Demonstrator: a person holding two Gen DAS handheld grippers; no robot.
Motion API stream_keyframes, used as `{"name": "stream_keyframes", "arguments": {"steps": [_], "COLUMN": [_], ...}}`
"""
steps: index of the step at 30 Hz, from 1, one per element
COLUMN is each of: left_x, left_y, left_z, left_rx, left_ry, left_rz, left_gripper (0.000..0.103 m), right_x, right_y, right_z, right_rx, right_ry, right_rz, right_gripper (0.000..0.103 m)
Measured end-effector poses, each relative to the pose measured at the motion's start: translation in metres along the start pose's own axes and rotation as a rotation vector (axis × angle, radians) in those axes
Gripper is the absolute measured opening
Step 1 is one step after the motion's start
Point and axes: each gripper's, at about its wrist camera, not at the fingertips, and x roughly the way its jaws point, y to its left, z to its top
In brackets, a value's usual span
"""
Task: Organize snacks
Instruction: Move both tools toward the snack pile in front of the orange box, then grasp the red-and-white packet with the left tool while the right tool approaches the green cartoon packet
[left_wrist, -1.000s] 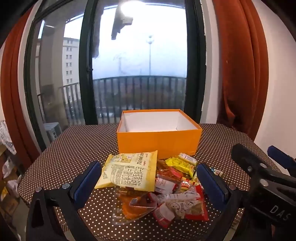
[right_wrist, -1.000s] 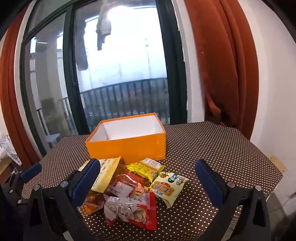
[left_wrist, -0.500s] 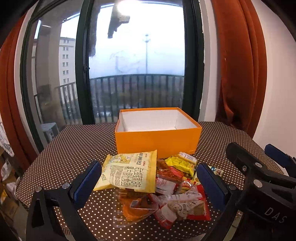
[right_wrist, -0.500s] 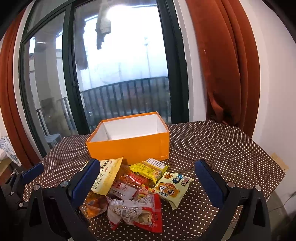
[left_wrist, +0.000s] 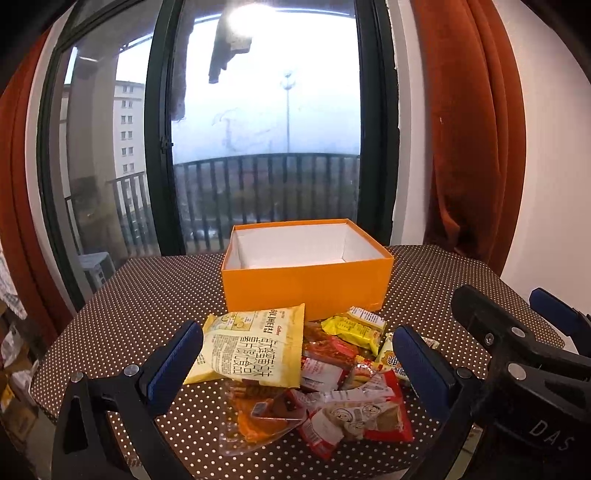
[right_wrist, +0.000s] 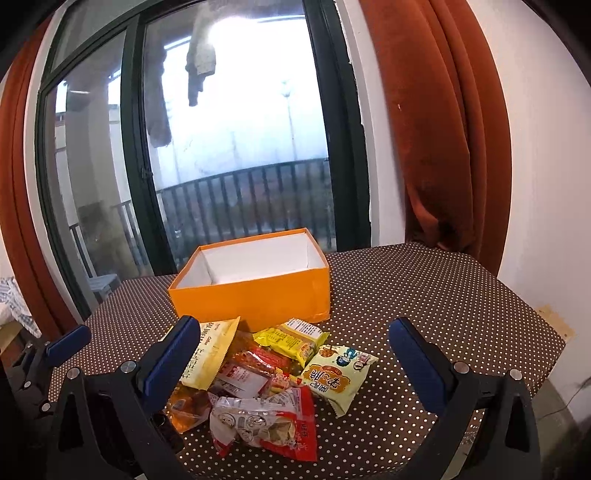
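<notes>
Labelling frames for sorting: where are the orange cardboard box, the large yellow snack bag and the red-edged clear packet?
orange cardboard box (left_wrist: 303, 286): left wrist view, front wall.
large yellow snack bag (left_wrist: 251, 347): left wrist view, printed face.
red-edged clear packet (right_wrist: 266, 424): right wrist view, clear middle.

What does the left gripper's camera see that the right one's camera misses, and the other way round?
Only the left view shows the big yellow chip bag nearly whole; the right view's jaw covers part of it. Only the right view shows the cartoon-printed yellow packet in full; the left view's jaw hides most of it. Both show the open orange box, no snacks visible inside, the snack pile in front, the polka-dot tablecloth, and each other's gripper at the frame edge. Both sets of jaws are open.
</notes>
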Motion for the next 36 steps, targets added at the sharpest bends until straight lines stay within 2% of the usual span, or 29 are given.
{"name": "stream_keyframes", "arguments": {"steps": [16,21,26,36], "left_x": [0.032,0.051,0.067,0.088], "left_y": [0.006,0.005,0.0,0.001], "left_z": [-0.018,-0.032,-0.053,-0.088], "left_rx": [-0.059,-0.05,-0.014,-0.019], "left_ry": [0.049,0.078,0.066,0.152], "left_rz": [-0.036,-0.029,0.005,-0.007], "left_gripper": [0.102,0.103,0.102,0.102], "right_x": [0.022,0.038,0.056,0.078], "right_y": [0.001,0.003,0.003,0.009], "right_z": [-0.013,-0.026,-0.047,-0.08], "right_rx": [-0.002,-0.009,-0.003,-0.002], "right_ry": [0.017,0.04,0.082,0.148], "right_rz": [0.02,0.03,0.028,0.048], "right_gripper": [0.103,0.103,0.103,0.103]}}
